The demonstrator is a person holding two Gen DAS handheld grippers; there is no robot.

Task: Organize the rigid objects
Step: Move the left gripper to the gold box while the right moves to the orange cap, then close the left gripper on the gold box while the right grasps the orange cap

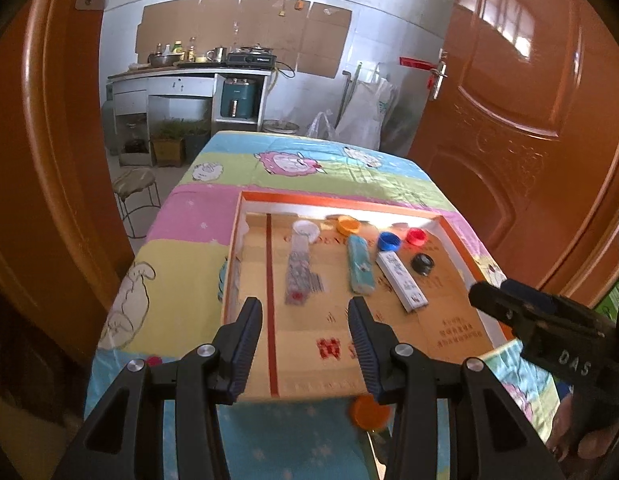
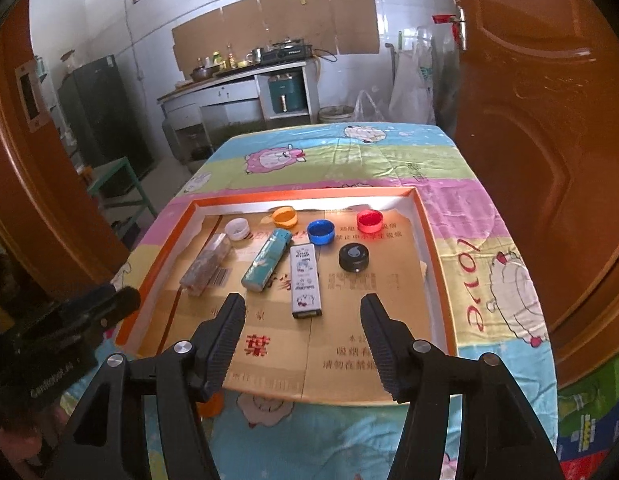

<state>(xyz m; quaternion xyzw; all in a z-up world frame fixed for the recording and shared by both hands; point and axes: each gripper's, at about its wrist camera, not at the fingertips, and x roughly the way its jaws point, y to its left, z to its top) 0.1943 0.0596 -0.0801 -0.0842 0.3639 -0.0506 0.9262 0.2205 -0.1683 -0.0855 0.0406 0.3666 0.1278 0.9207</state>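
An orange-rimmed tray (image 1: 234, 240) (image 2: 433, 248) lined with cardboard lies on the table. In it lie a clear box (image 1: 299, 270) (image 2: 207, 266), a teal box (image 1: 359, 264) (image 2: 267, 260) and a white box (image 1: 401, 282) (image 2: 306, 280). Behind them sit white (image 1: 305, 228) (image 2: 236, 229), orange (image 1: 348, 225) (image 2: 284, 216), blue (image 1: 389, 241) (image 2: 320, 231), red (image 1: 415, 236) (image 2: 369, 221) and black (image 1: 423, 264) (image 2: 353, 257) caps. My left gripper (image 1: 305, 312) is open and empty over the tray's near edge. My right gripper (image 2: 303, 308) is open and empty, just short of the white box.
An orange cap (image 1: 369, 410) (image 2: 211, 404) lies on the cartoon-print cloth (image 1: 181, 248) in front of the tray; a red cap (image 1: 153, 360) lies near the left gripper. Orange doors (image 1: 529, 100) stand at both sides. A stool (image 1: 135, 184) stands left of the table.
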